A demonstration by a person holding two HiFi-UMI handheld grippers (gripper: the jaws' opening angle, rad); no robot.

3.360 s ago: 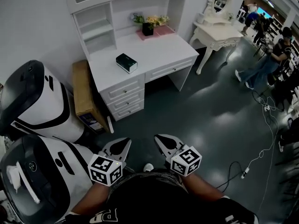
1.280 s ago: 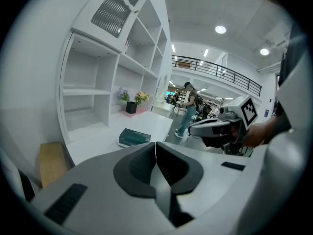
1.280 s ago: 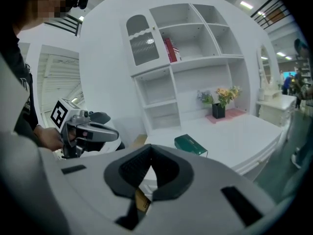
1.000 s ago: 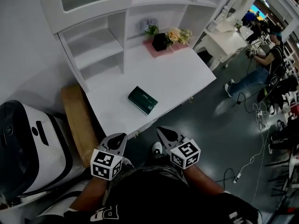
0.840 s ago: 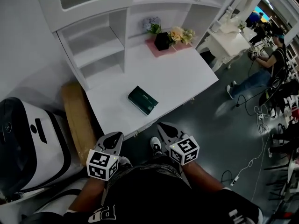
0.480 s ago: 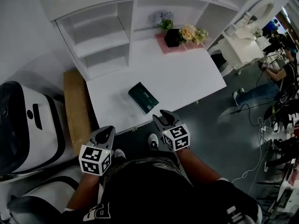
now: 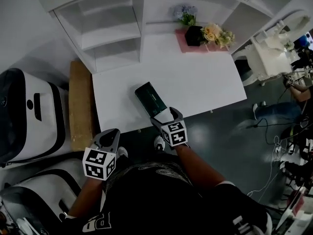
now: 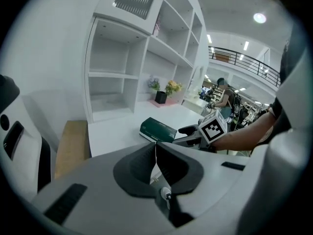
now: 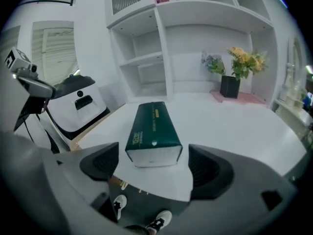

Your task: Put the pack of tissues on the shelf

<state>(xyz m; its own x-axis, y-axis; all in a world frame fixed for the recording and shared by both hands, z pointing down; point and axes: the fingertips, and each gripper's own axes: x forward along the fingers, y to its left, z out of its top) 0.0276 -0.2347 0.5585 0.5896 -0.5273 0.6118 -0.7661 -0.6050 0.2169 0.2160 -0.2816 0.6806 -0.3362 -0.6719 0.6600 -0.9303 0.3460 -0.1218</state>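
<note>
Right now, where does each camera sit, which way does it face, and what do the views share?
Head view: on the person's head, looking steeply down at the white desk; shows both forearms, left claw, right claw.
Left gripper view: on the left claw, along its shut jaws toward desk and shelves; right forearm shows.
Right gripper view: on the right claw, whose jaws have just been opening, facing the tissue pack between them, untouched; shoes show.
Shared: all three show the pack on the desk.

Desk top (image 7: 205, 82): the bare surface between the pack of tissues (image 7: 150, 98) and the open shelf compartments (image 7: 113, 35) at 11 o'clock gives free passage. Obstacles: flower pot (image 7: 194, 35) at 1 o'clock; upright shelf divider (image 7: 145, 28) at 12; brown board (image 7: 79, 102) at 9, beside the desk.
</note>
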